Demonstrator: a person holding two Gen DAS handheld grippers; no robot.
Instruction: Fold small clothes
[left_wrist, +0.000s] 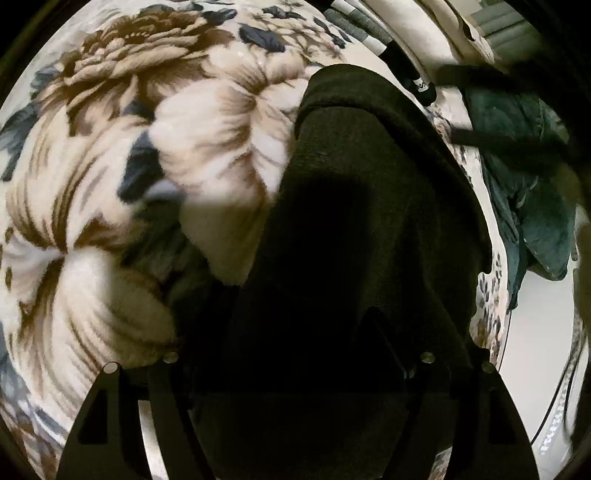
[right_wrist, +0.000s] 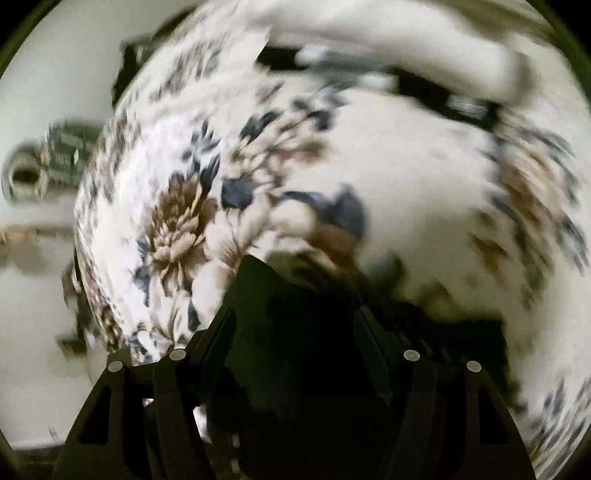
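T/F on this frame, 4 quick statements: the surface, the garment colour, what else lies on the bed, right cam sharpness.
1. The dark garment lies on a floral blanket. True.
2. The garment is bright red. False: it is very dark, near black.
3. A teal garment lies beyond the dark one in the left wrist view. True.
4. The right wrist view is sharp. False: the blanket there is smeared with motion blur.
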